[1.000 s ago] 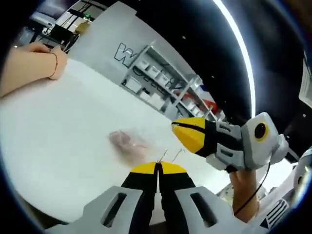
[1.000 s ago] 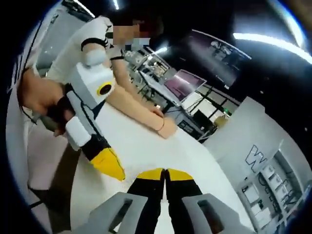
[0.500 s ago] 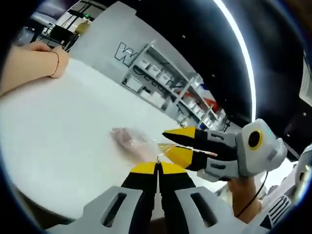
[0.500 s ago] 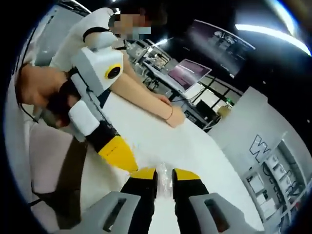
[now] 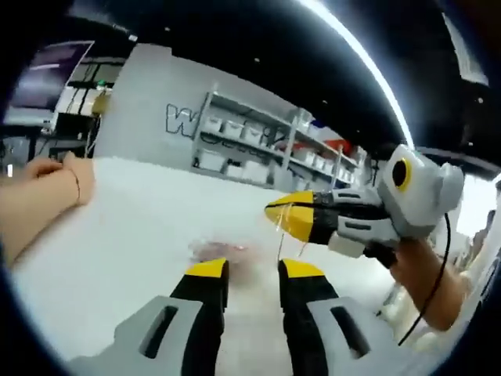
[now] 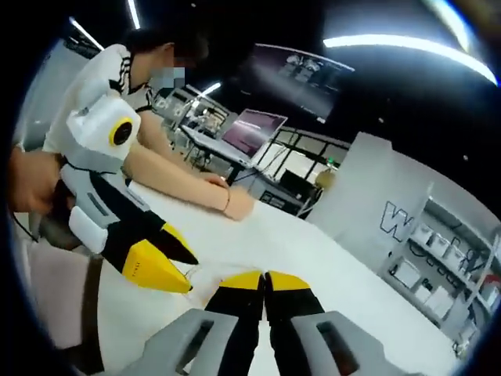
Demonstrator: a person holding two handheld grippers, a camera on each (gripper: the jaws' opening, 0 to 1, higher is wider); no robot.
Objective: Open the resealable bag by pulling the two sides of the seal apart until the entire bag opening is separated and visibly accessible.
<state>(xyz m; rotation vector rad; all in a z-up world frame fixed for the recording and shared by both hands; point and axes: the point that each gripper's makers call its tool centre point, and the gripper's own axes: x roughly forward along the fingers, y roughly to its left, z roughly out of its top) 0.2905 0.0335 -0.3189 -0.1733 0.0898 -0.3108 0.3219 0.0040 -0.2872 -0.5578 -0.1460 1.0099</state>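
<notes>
**Right jaws pinched on the bag, left jaws let go**

Left gripper view: my left gripper stands released, its two yellow tips well apart with open space between them. Just beyond that space is the bag, a faint clear film with a pinkish blur in it, low over the white table. I cannot tell whether it rests on the table. My right gripper comes in from the right, above and just right of the bag, with its yellow tips pressed together. A thin clear strip hangs from those tips toward the bag, so I read them as clenched on the bag's edge. My hand holds that gripper at the right. On the far left, another person's hand lies on the table. Shelves stand far behind.

Right gripper view: my right gripper has its jaws closed tip to tip. Just left of the tips a bit of clear bag film shows, blurred. My left gripper reaches in from the left, its dark and yellow jaws parted and its tip just beside that film. A person in a white shirt leans a forearm on the far side of the table. A laptop sits behind.
</notes>
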